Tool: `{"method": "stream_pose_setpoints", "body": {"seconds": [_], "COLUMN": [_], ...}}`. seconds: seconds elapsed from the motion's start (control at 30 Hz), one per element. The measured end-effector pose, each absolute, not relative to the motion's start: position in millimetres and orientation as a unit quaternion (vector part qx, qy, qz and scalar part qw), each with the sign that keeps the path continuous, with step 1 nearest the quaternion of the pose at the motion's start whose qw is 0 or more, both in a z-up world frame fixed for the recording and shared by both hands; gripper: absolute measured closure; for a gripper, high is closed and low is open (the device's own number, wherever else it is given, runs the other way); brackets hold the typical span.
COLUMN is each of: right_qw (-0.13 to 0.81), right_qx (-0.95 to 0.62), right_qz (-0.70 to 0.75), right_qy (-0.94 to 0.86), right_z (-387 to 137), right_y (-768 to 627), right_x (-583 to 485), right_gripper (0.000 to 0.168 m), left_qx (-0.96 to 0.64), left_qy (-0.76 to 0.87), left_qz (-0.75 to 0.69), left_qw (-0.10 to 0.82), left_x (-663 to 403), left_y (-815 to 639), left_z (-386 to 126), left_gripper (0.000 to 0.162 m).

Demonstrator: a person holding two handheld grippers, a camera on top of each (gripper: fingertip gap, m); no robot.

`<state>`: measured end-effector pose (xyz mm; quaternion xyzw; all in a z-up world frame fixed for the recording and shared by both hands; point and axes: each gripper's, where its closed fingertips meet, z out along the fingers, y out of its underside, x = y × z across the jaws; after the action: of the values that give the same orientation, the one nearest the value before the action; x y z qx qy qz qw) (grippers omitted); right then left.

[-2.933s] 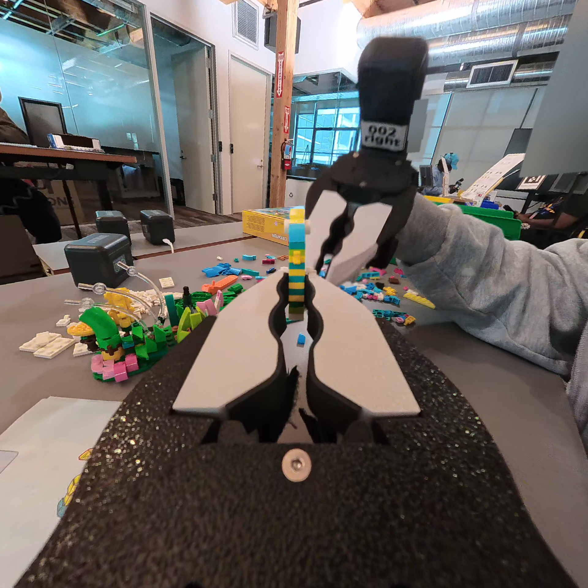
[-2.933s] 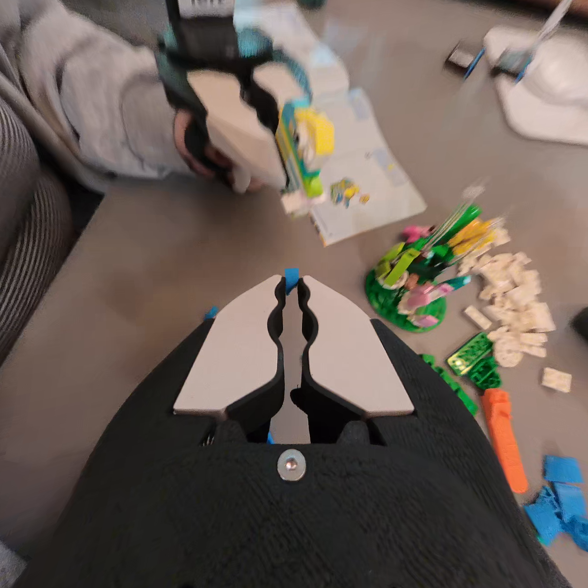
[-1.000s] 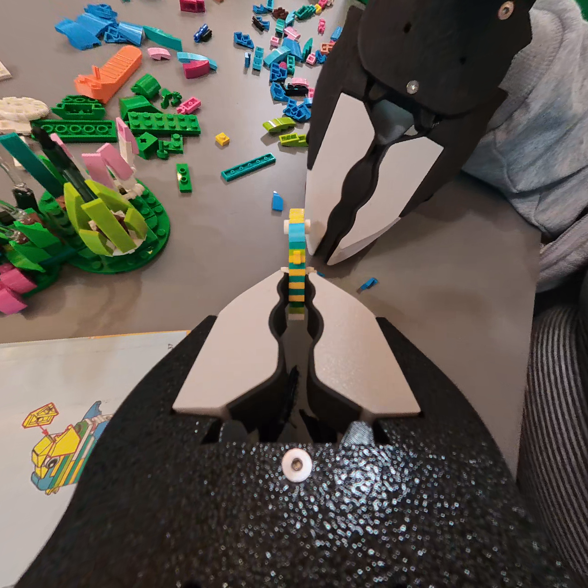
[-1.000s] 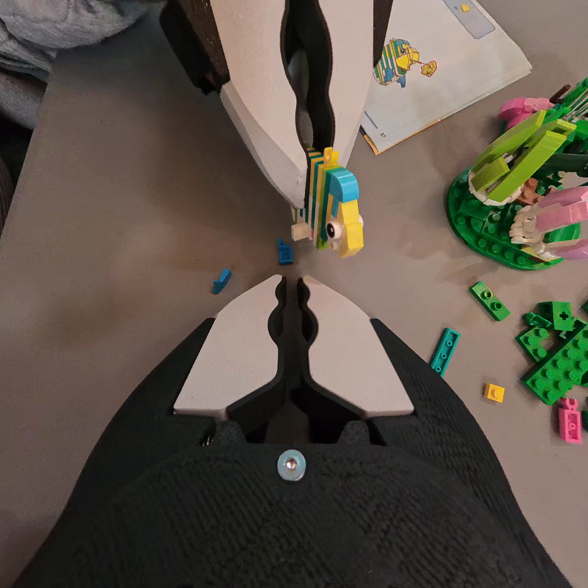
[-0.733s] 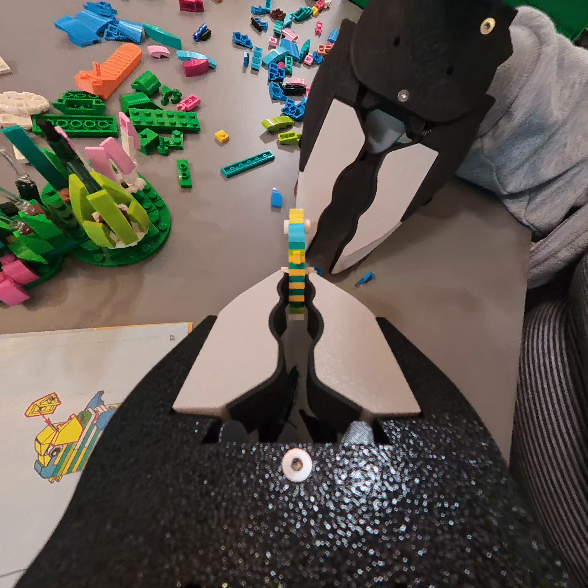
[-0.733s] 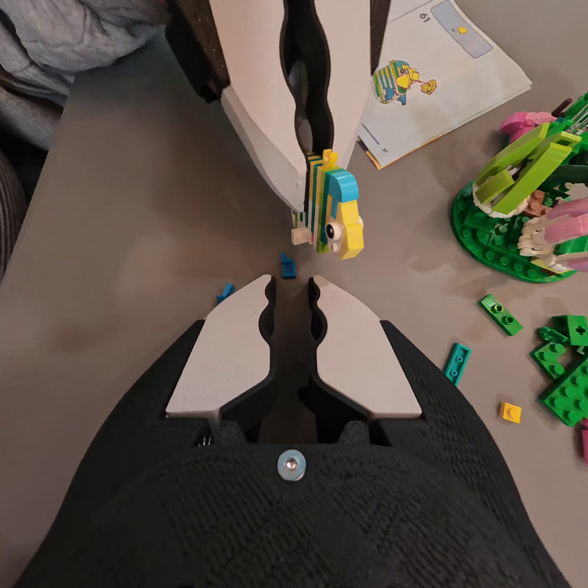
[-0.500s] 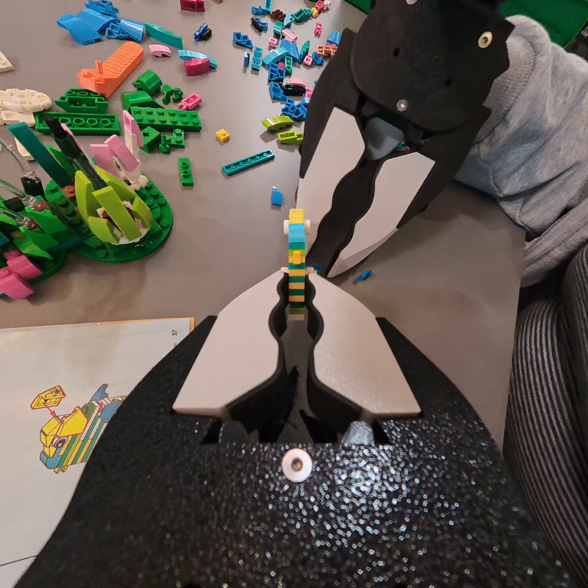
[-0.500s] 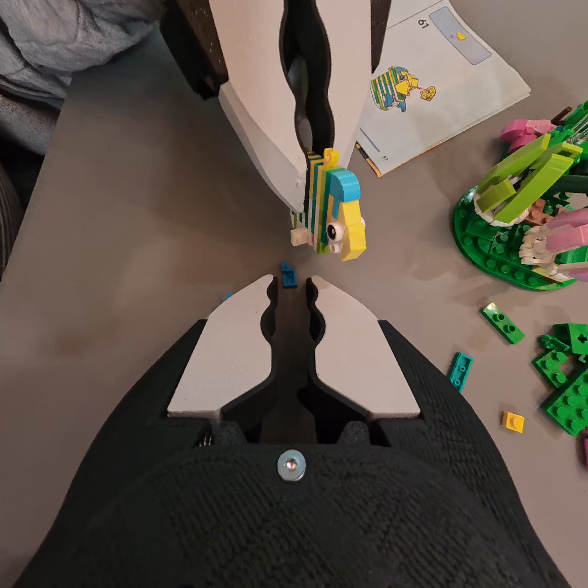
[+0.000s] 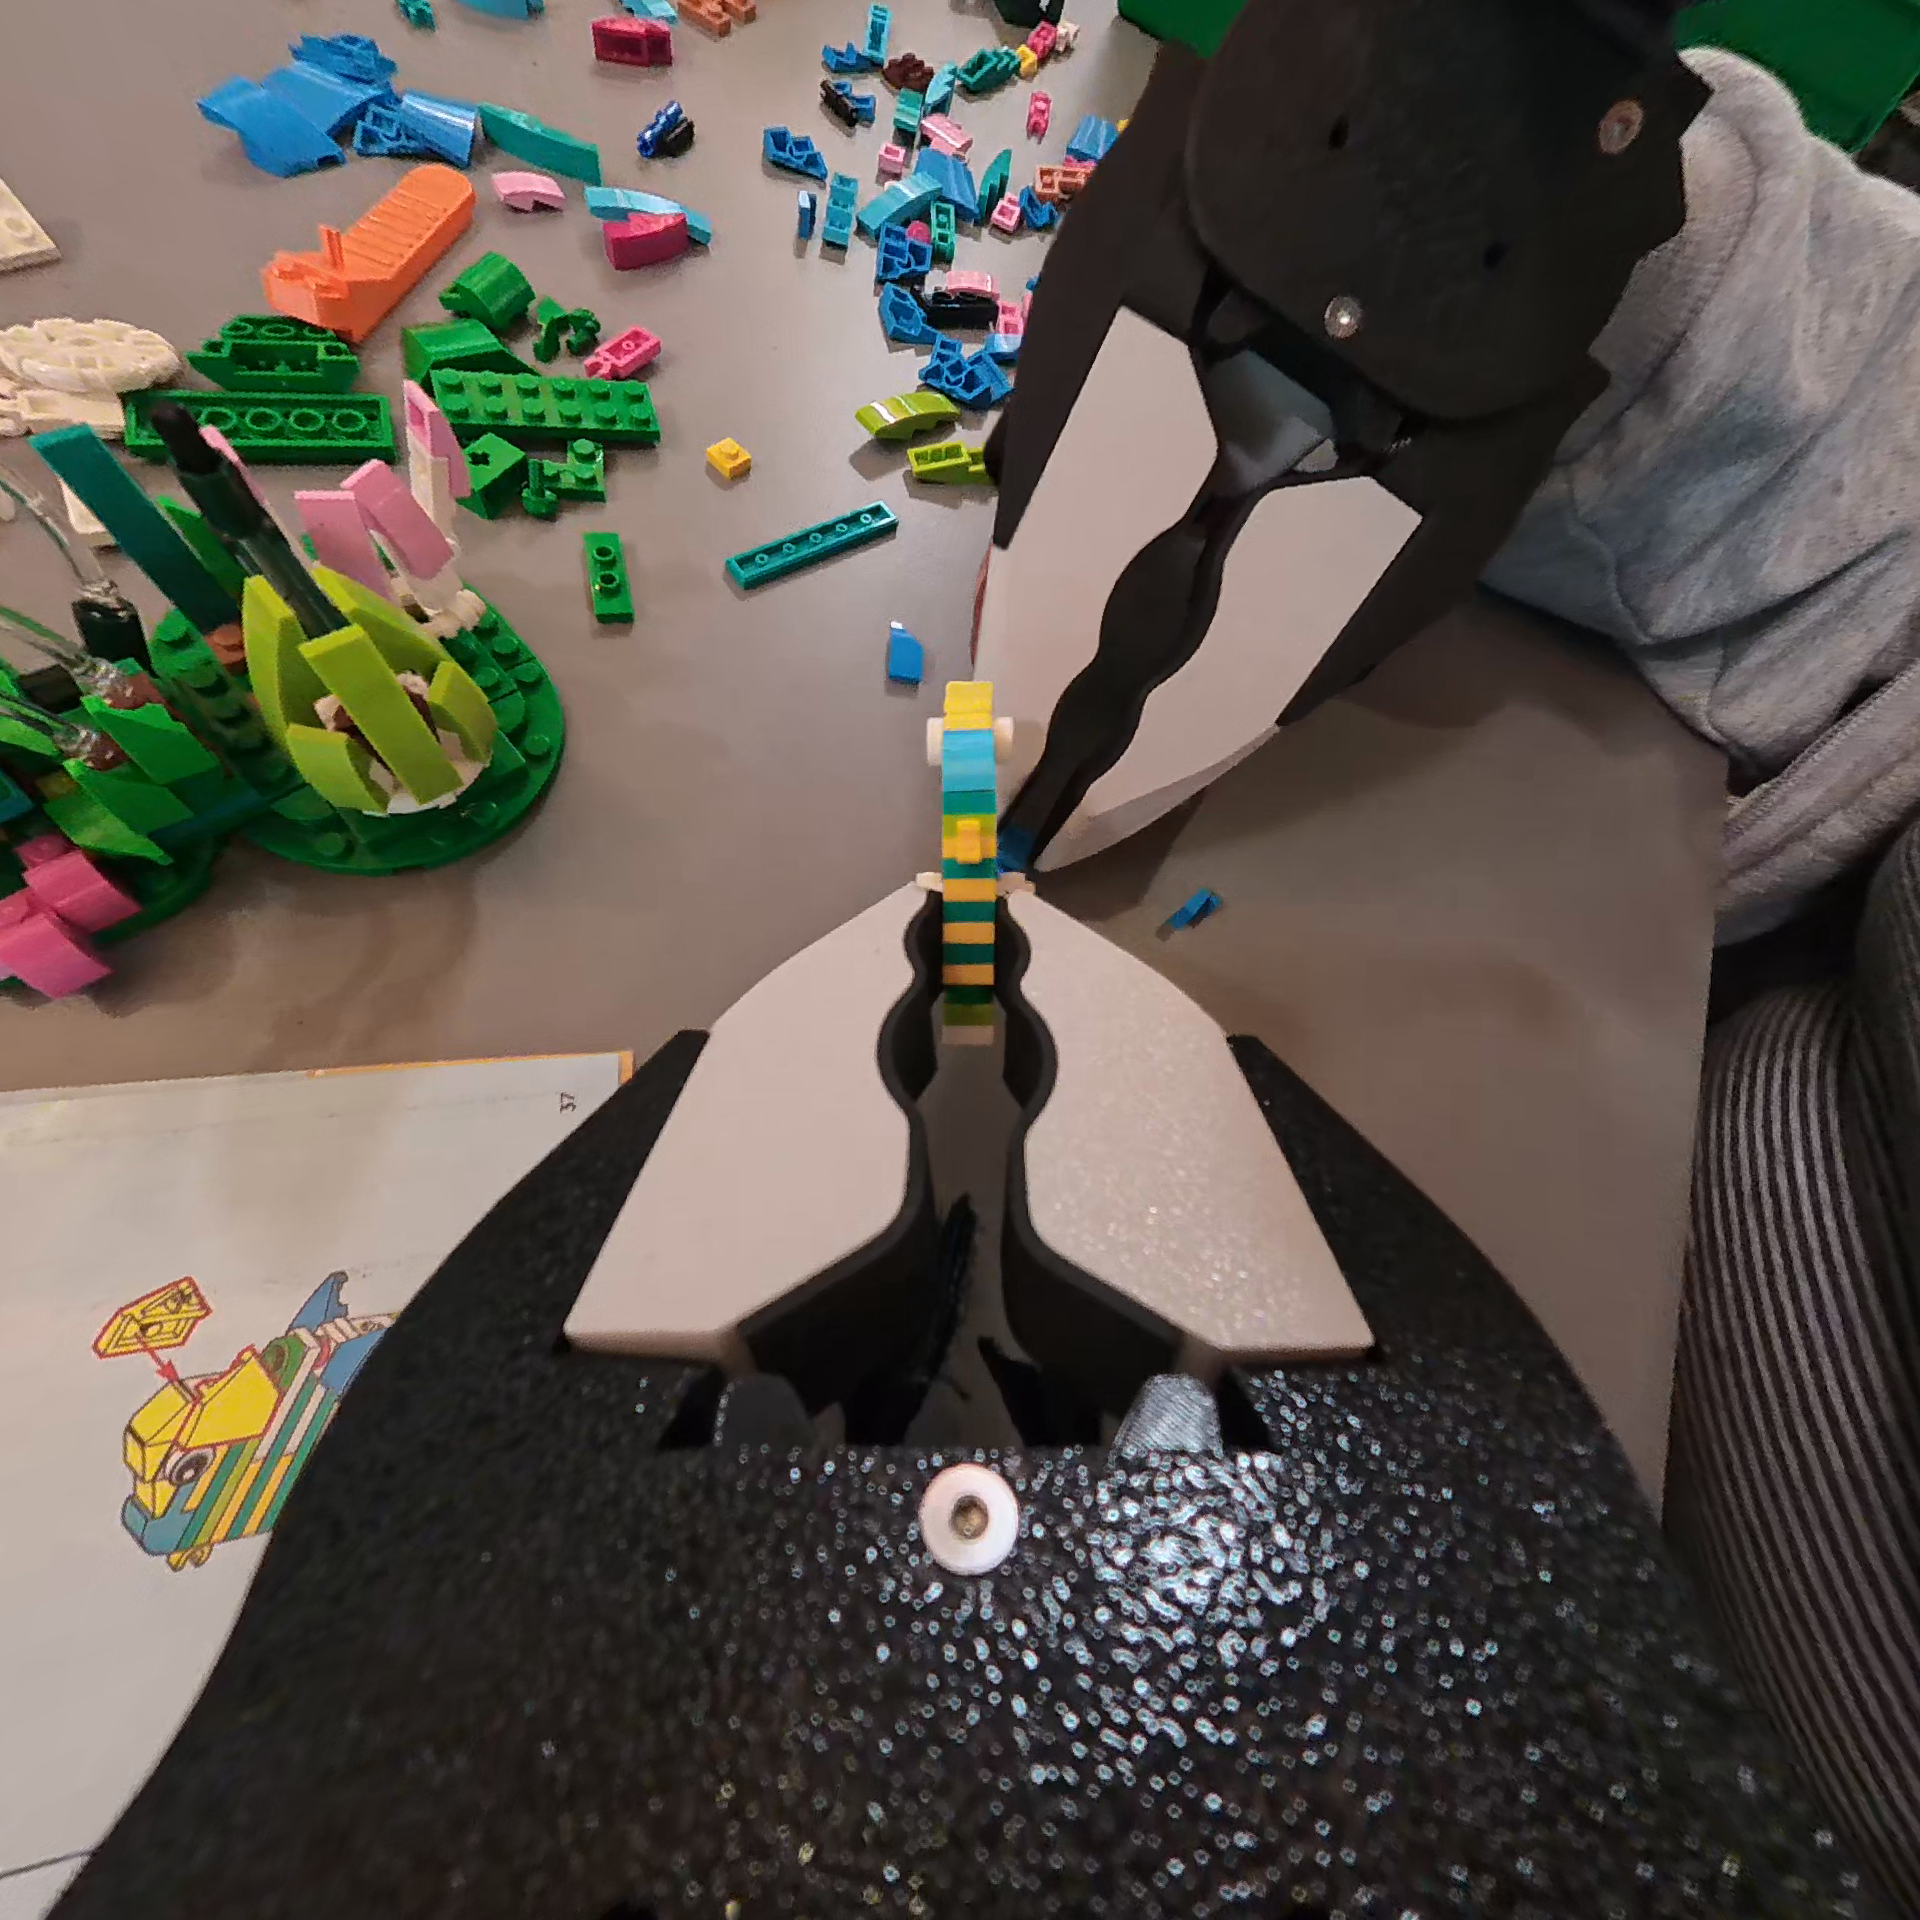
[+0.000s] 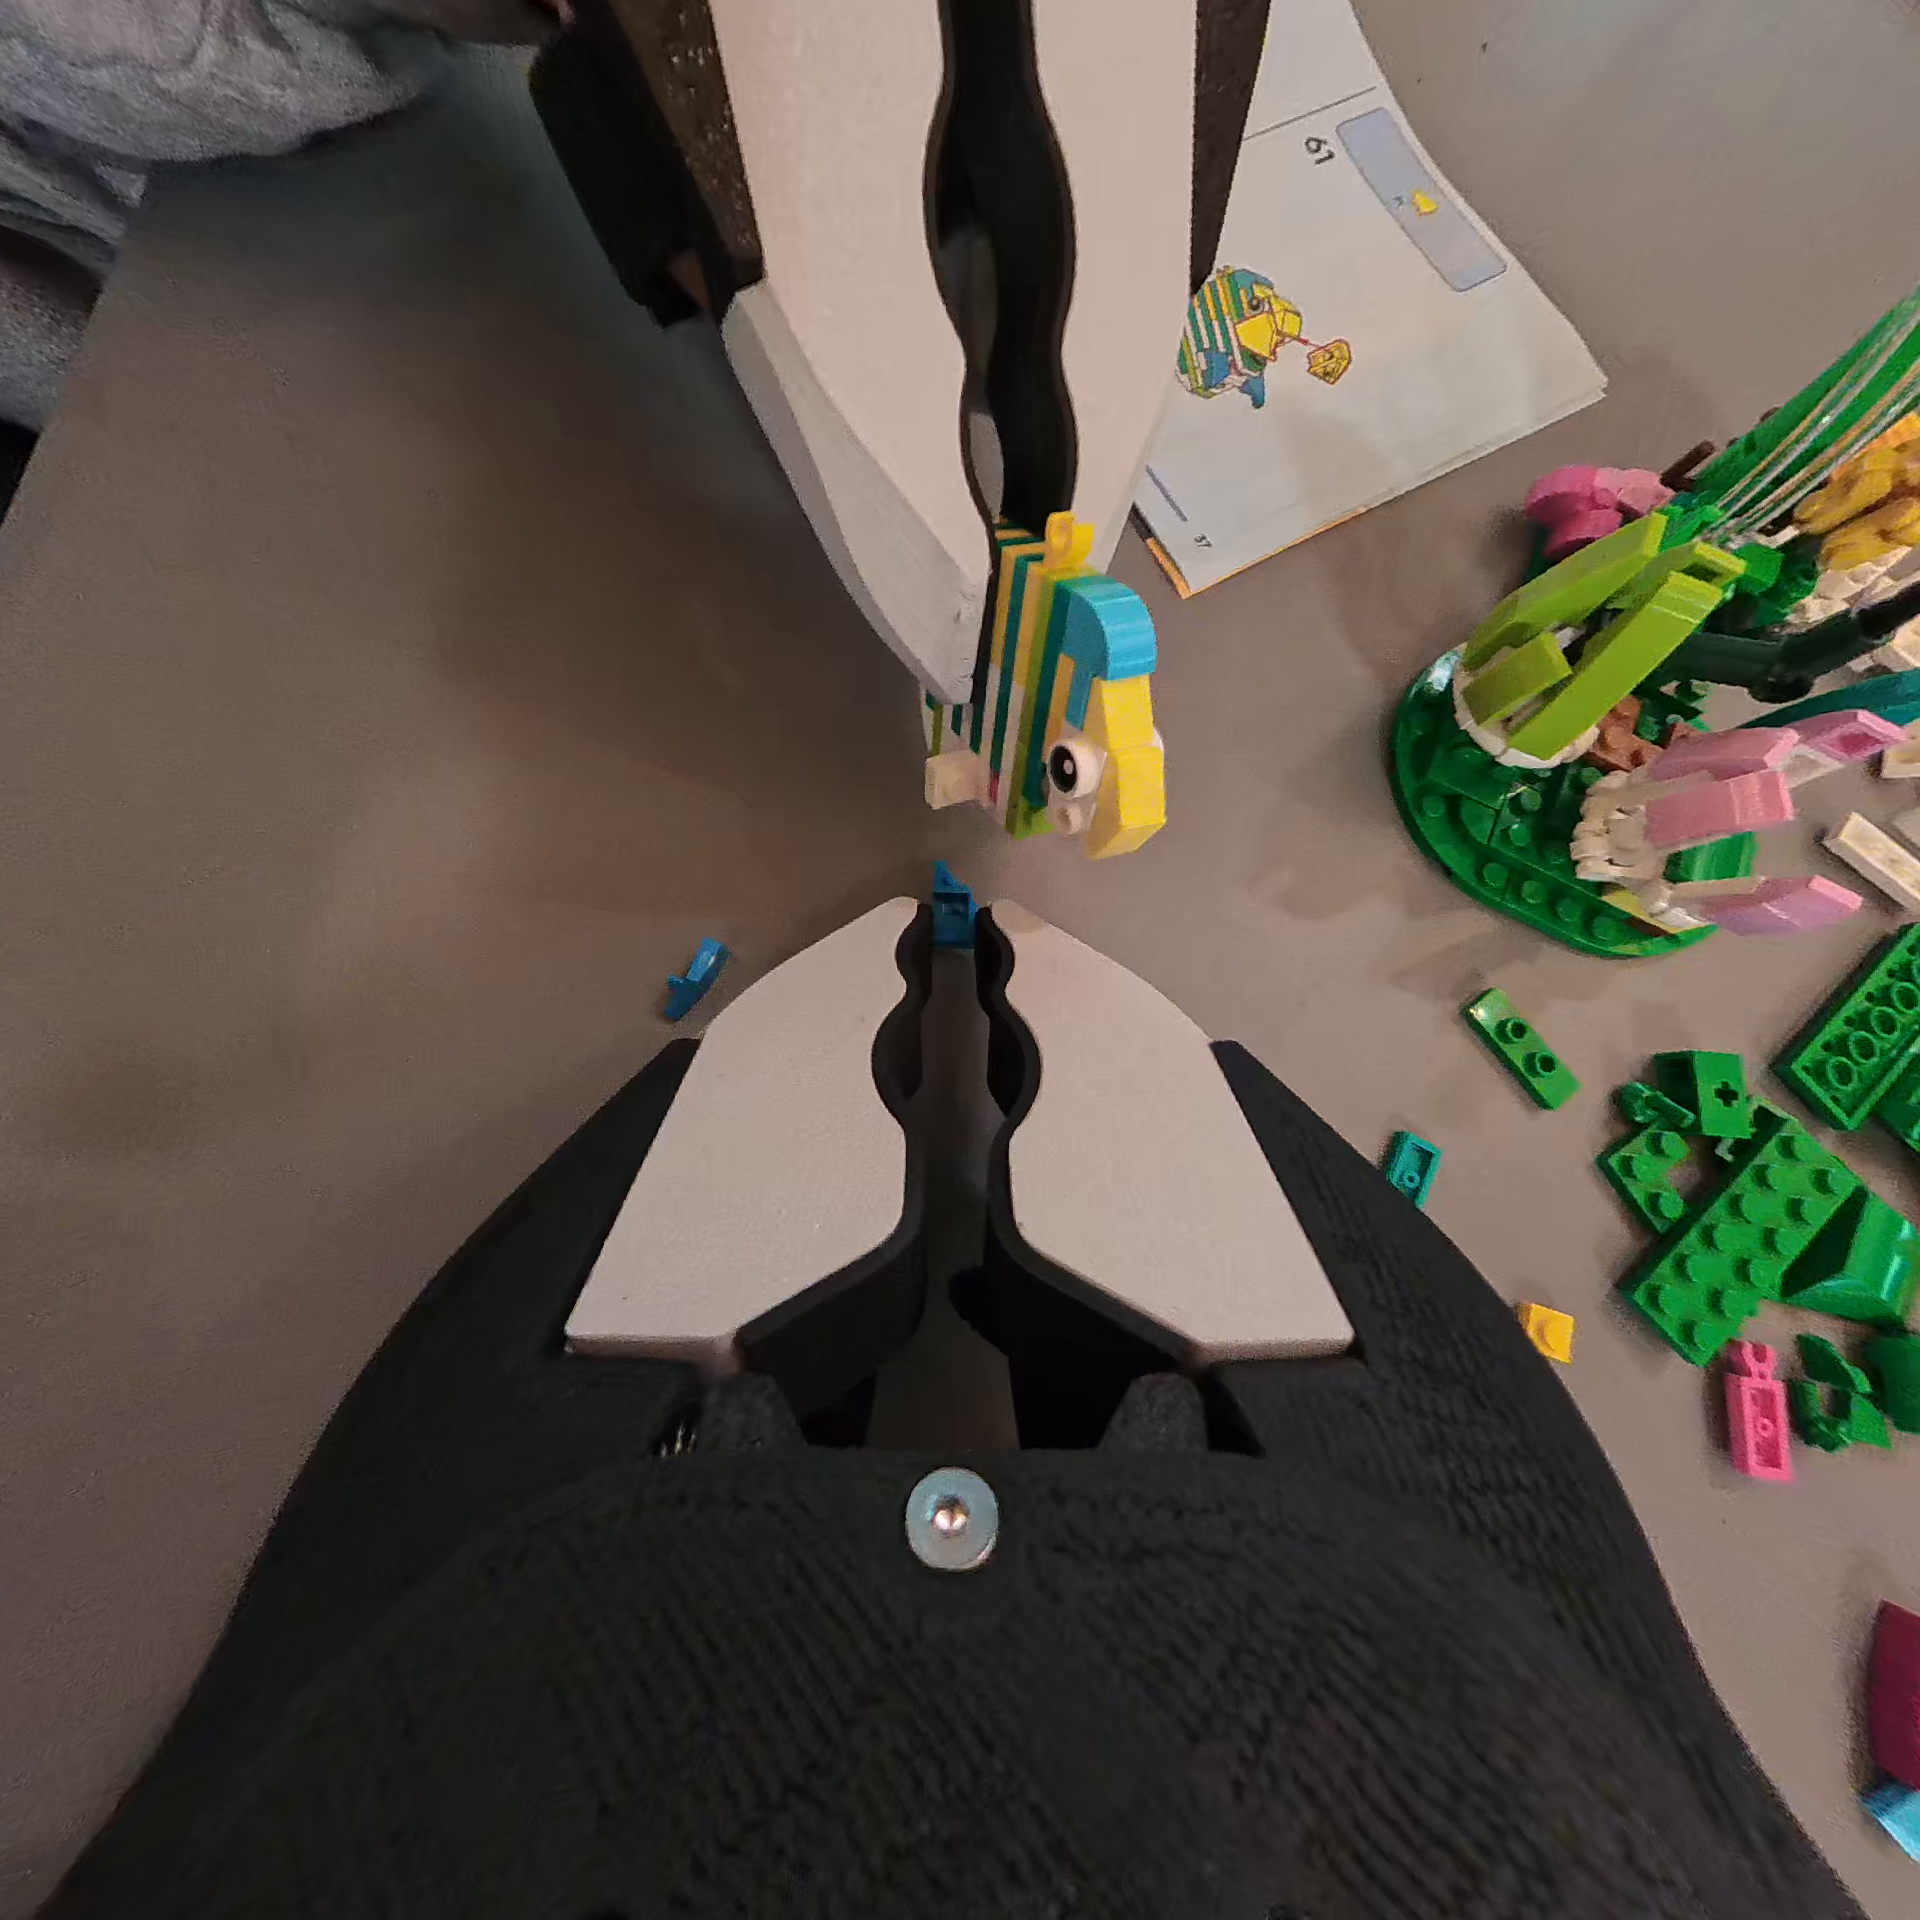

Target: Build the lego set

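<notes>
Right wrist view shows my right tongs (image 10: 954, 920) clamped on a small blue piece (image 10: 950, 914) just below the striped fish (image 10: 1049, 707), which my left tongs (image 9: 966, 914) grip upright.

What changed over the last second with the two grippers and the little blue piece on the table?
The right gripper opened, moved forward to the small blue lego piece lying on the grey table, and its jaws have now closed on it. Unchanged: the left gripper keeps its jaws clamped on the striped yellow, teal and green lego fish, held above the table, and the second small blue piece lies where it was.
</notes>
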<state>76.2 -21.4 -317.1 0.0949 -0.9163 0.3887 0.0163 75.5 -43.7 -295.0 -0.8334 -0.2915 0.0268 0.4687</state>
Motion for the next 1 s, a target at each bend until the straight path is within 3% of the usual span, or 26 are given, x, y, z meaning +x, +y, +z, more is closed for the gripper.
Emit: {"method": "stream_pose_setpoints", "body": {"seconds": [0.03,1.0], "right_qw": [0.022,-0.033], "right_qx": [0.096,0.062], "right_qz": [0.392,0.441], "right_qy": [-0.915,-0.895], "right_z": [-316,-303], "right_y": [-21,-22], "right_x": [75,76], "right_gripper": [0.162,0.168], "left_qx": [-0.833,-0.834], "left_qy": [-0.289,-0.294], "left_qz": [0.028,0.057], "left_qw": [0.471,0.464], "left_x": [76,70], "left_y": [-43,-39], "left_z": [-295,-298], "left_gripper": [0.154,0.154]}}
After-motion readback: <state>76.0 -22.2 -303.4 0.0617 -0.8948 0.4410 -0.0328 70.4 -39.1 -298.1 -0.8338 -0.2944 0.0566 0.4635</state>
